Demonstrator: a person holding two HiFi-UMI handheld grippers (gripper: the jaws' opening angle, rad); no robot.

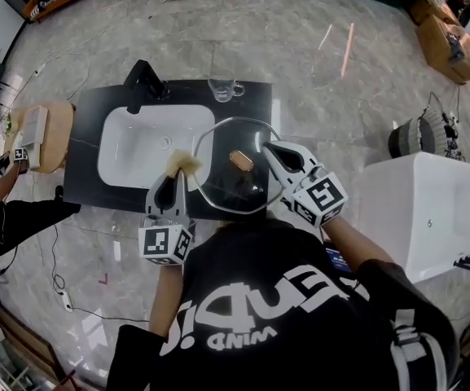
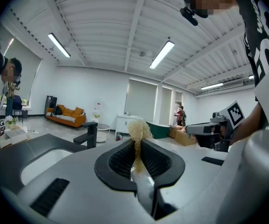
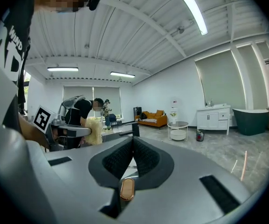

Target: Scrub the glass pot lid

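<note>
In the head view the round glass pot lid (image 1: 233,187) is held over the right part of the black counter (image 1: 88,149), its brown knob (image 1: 240,160) facing up. My right gripper (image 1: 269,149) is shut on the lid's right rim. In the right gripper view the rim runs between the right gripper's (image 3: 133,141) closed jaws, with the knob (image 3: 127,189) just below them. My left gripper (image 1: 177,174) is shut on a tan fibre scrubber (image 1: 184,163), which sits at the lid's left edge. The left gripper view shows the scrubber (image 2: 137,129) sticking out of the left gripper's (image 2: 136,143) jaws.
A white sink basin (image 1: 137,145) with a black faucet (image 1: 143,82) fills the counter's left half. A glass cup (image 1: 225,89) stands at the back edge. A white tub (image 1: 430,210) is at the right. Another person (image 1: 6,210) works at a wooden stand (image 1: 55,133) on the left.
</note>
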